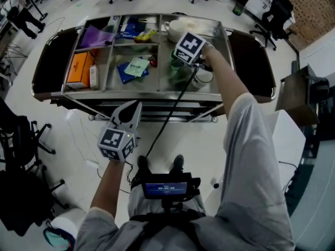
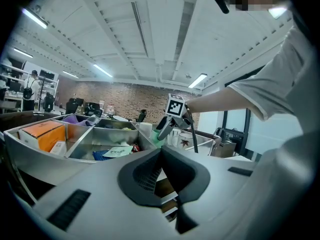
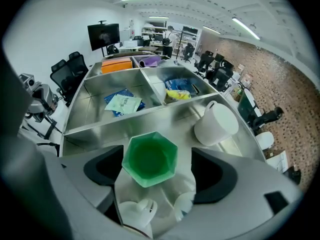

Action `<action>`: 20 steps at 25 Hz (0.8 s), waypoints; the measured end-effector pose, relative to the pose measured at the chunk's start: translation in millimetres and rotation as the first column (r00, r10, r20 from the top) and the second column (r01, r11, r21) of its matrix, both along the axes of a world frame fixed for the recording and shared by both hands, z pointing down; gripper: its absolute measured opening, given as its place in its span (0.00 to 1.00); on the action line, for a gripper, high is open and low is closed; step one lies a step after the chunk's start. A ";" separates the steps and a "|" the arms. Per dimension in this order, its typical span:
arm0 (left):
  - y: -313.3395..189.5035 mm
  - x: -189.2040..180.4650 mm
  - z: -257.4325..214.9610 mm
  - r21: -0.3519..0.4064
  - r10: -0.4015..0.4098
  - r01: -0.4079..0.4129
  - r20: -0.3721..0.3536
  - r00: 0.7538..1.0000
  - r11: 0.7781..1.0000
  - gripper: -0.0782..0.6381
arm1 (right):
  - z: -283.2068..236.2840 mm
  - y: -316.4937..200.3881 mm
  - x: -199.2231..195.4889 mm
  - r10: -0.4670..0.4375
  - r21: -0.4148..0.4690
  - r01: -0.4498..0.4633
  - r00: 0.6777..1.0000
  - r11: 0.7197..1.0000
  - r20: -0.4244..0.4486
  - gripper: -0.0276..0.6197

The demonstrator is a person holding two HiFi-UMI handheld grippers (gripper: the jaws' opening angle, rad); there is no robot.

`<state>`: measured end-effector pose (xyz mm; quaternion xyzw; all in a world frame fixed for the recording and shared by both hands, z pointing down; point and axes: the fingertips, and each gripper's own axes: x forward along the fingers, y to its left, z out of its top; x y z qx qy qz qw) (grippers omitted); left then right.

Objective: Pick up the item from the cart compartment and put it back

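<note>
- Cup in reach: the right tongs [image 3: 160,170] hang over the right-hand compartment of the partitioned stainless-steel cart [image 1: 157,90]. They are spread wide, one pad on either side of the translucent green hexagonal plastic cup [image 3: 150,159].
- Neither pad looks pressed against the cup. A gap shows on its right side, and the left pad sits just beside its rim.
- The cup stands upright inside the compartment, mouth up. A white ceramic mug lying on its side [image 3: 217,124] is near it, and two small white handled cups [image 3: 135,211] sit just in front.
- The left tongs [image 1: 133,109] are held low, well short of the tabletop. They are pressed together with nothing in them.
- The step in hand appears to be the pick-up, with the tongs lined up but no grip made. A release just finished would look much the same.
- If it is the pick, the next move calls for closing squarely on two opposite flat faces, then lifting straight up so the crowded white cups are not knocked.
</note>
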<state>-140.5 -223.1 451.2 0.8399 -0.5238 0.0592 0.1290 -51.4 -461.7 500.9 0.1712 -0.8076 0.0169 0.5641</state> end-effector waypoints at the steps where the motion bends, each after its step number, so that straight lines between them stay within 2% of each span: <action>1: 0.3 -0.1 1.0 -0.002 -0.002 0.002 -0.003 1.000 1.000 0.11 | 1.6 0.4 -0.2 -0.006 -0.002 0.006 1.000 1.000 -0.004 0.70; 4: 0.3 0.2 2.6 -0.004 -0.002 0.002 -0.004 1.000 1.000 0.11 | 3.8 1.2 -1.5 -0.018 -0.005 0.018 1.000 1.000 -0.004 0.56; 8: -0.3 -0.7 5.1 -0.005 -0.001 0.001 0.000 1.000 1.000 0.11 | 3.9 0.8 -2.1 -0.026 0.003 0.026 0.999 1.000 -0.021 0.55; 20: 5.0 -2.2 7.0 -0.008 -0.009 0.009 -0.002 1.000 1.000 0.11 | -4.1 -1.1 -2.1 -0.002 0.042 0.002 1.000 0.999 -0.001 0.54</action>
